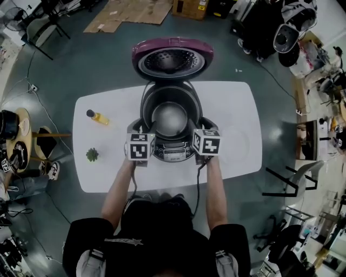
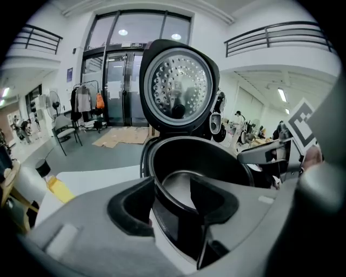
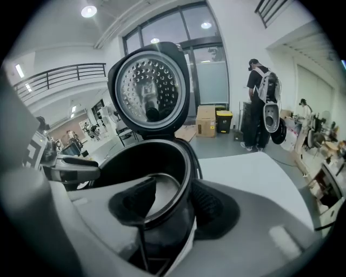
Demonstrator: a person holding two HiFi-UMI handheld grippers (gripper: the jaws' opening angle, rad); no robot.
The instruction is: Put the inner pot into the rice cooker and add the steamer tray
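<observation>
The dark metal inner pot point(image 1: 170, 116) sits in the purple-lidded rice cooker point(image 1: 172, 152) on the white counter point(image 1: 232, 135). Your left claw point(image 2: 173, 203) and right claw point(image 3: 174, 208) straddle its rim, open; lift both straight up.

Cool, even indoor light comes from ceiling lamps point(image 3: 88, 11) and tall windows point(image 2: 138, 35). The white tabletop point(image 1: 232, 108) is bright; the inner pot point(image 1: 170, 118) shows a soft sheen. Both gripper views bulge, with black vignetted corners and blurred foregrounds.

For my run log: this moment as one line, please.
pot in cooker; lid open; left gripper open astride rim; right gripper likewise
</observation>
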